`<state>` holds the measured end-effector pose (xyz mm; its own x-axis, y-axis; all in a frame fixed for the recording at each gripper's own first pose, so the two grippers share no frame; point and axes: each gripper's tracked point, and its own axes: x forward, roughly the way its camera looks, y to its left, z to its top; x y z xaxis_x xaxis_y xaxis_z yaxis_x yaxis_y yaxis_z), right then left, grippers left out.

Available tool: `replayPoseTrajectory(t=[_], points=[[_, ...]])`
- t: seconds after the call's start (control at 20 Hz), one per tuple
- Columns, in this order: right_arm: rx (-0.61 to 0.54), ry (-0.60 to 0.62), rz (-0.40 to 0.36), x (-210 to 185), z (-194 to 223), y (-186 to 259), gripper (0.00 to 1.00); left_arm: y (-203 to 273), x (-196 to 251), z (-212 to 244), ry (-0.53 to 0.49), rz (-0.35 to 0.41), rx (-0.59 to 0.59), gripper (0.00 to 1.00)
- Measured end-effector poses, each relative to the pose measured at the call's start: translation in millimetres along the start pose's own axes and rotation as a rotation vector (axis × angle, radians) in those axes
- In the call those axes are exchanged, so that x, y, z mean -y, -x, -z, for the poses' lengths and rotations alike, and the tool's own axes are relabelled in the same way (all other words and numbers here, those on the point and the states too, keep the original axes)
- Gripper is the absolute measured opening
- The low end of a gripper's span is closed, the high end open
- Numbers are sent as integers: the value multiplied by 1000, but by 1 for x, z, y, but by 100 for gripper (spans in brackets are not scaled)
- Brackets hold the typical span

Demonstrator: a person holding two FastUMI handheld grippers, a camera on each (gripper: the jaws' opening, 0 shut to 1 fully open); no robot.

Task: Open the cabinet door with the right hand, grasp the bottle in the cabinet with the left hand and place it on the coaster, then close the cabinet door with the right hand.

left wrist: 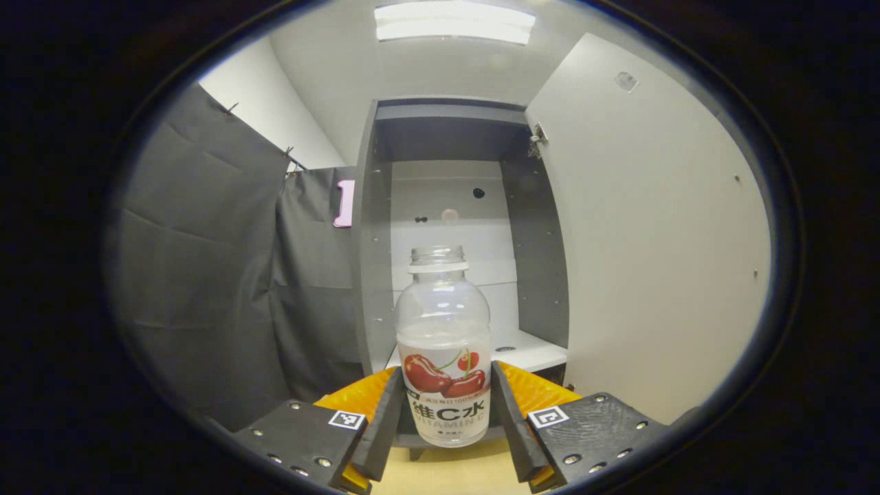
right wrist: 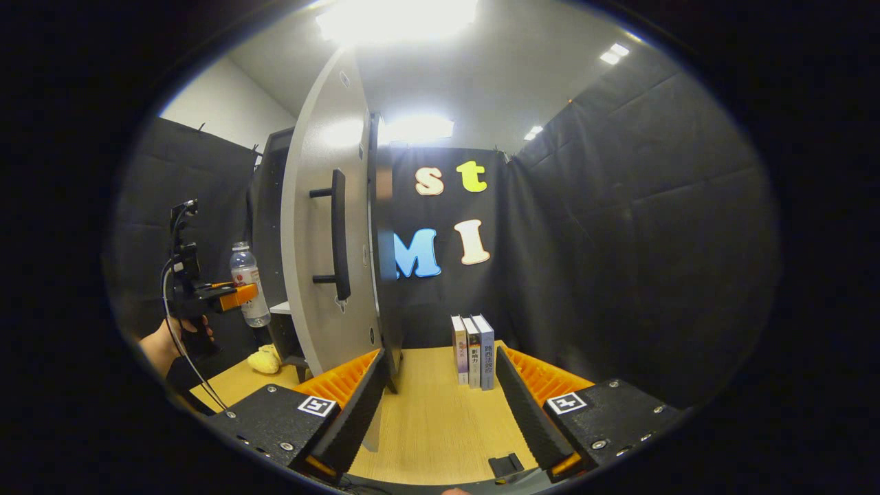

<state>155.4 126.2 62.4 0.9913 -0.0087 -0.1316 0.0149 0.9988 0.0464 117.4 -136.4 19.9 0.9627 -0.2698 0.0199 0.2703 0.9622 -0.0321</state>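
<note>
One bottle, one cabinet with its single door swung wide open, three books standing upright side by side on the counter, and two sets of tongs.

In the left gripper view the left tongs are closed in on the bottle's lower half – both fingers press against the label from either side, and the bottle stands upright between them. It's a clear bottle, no cap visible, with a fruit label. It sits in front of the open cabinet, whose white shelf shows just behind it. The door hangs open on the right.

In the right gripper view the right tongs are spread wide and holding nothing – just bare counter between the fingers. The door's edge and its dark bar handle are just past the left finger; whether that finger touches the door can't be told. Far left, a hand holds the other tongs with the bottle, next to the cabinet. Something yellow lies on the counter below it.
</note>
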Motion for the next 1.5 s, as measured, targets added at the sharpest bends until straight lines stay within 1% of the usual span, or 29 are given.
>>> replayPoseTrajectory(t=[0.1, 0.15, 0.35, 0.45, 0.5, 0.55, 0.6, 0.65, 0.7, 0.8, 1.05, 1.15, 1.25, 1.5], points=[[-3, 2, -16, -2, 2, 0, 95, 16, 3, 3, 3, -10, 15, 63], [-6, 4, -25, -3, 3, 0, 95, 25, 3, 6, 2, -15, 21, 70], [-13, 16, -47, -4, 6, 2, 95, 54, 8, 17, 0, -20, 31, 70], [-18, 16, -58, -6, 7, 2, 95, 67, 10, 23, 3, -27, 37, 77], [-20, 17, -63, -7, 8, 2, 95, 77, 13, 29, 3, -31, 40, 77], [-24, 19, -68, -7, 9, 3, 95, 87, 15, 36, 6, -33, 40, 70], [-25, 19, -72, -8, 9, 4, 95, 95, 15, 43, 10, -35, 34, 71], [-27, 20, -75, -9, 10, 4, 95, 103, 15, 50, 16, -37, 25, 78], [-29, 20, -78, -9, 11, 4, 95, 109, 13, 57, 22, -41, 18, 78], [-34, 19, -82, -11, 13, 5, 95, 118, 10, 71, 30, -52, 1, 71], [-48, 39, -80, -8, 17, 5, 95, 145, 2, 110, 63, -77, -33, 71], [-50, 54, -71, -5, 18, 5, 95, 154, 1, 127, 55, -86, -46, 71], [-55, 64, -64, -2, 20, 3, 95, 152, 3, 148, 50, -88, -64, 71], [-85, 106, -62, 3, 26, 5, 95, 166, 13, 196, 39, -96, -108, 71]])
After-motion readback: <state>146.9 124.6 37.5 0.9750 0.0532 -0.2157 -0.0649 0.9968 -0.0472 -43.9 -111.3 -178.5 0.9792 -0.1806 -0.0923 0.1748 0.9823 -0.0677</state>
